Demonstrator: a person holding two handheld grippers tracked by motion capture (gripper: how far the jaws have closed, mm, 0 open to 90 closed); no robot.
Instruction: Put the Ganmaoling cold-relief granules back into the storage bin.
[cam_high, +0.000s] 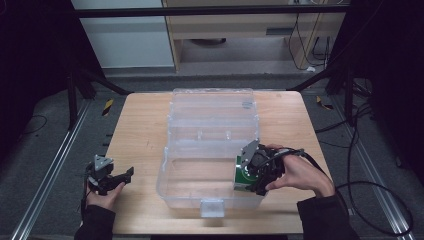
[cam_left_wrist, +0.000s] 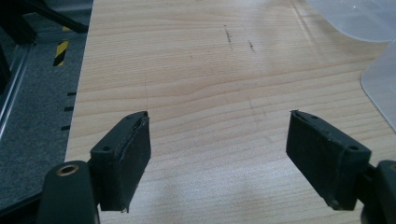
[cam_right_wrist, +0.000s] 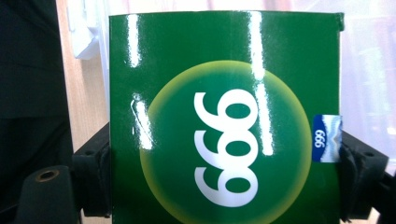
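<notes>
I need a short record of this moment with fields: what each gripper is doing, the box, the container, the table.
left gripper: open, holds nothing, over bare wood near the table's left edge
right gripper: shut on the green box, at the container's right front corner
green box: glossy, white "999" in a yellow circle, clamped by both jaws
container: clear plastic, lid open toward the far side
table: light wood
</notes>
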